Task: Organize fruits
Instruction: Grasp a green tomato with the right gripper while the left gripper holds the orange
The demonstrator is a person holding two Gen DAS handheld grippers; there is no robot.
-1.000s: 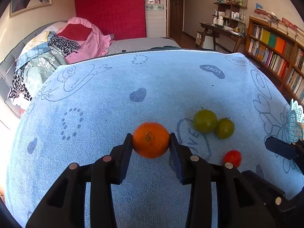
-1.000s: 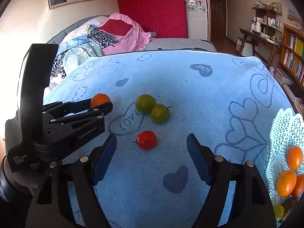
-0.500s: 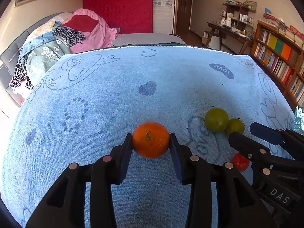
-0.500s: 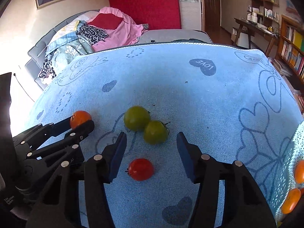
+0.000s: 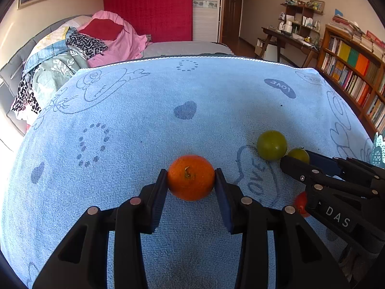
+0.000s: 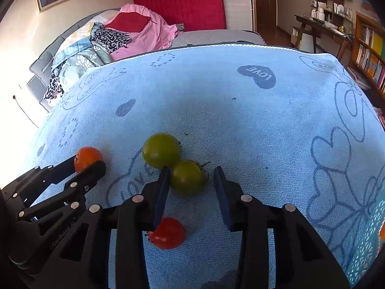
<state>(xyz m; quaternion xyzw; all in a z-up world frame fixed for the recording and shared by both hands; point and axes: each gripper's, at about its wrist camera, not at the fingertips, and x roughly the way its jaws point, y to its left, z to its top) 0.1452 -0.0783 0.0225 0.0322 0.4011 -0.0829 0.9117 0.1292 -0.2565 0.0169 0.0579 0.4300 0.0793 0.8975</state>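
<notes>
— Two grips? The left gripper [image 5: 191, 184] clamps the orange [image 5: 190, 177] over the tabletop [image 5: 144, 110].
— Right gripper [image 6: 190, 180] gapes narrowly around the smaller green tomato [image 6: 187, 177]. Soft, smooth; squeeze its sides gently.

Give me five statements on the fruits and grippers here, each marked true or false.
1. The left gripper grips the orange. True.
2. The right gripper is shut on the red tomato. False: it is open around the nearer green tomato.
3. The two green tomatoes touch. True; the farther one leans on the nearer.
4. The red tomato lies beyond the green ones. False: it lies nearer.
5. The cloth is plain white. False: blue, patterned.
</notes>
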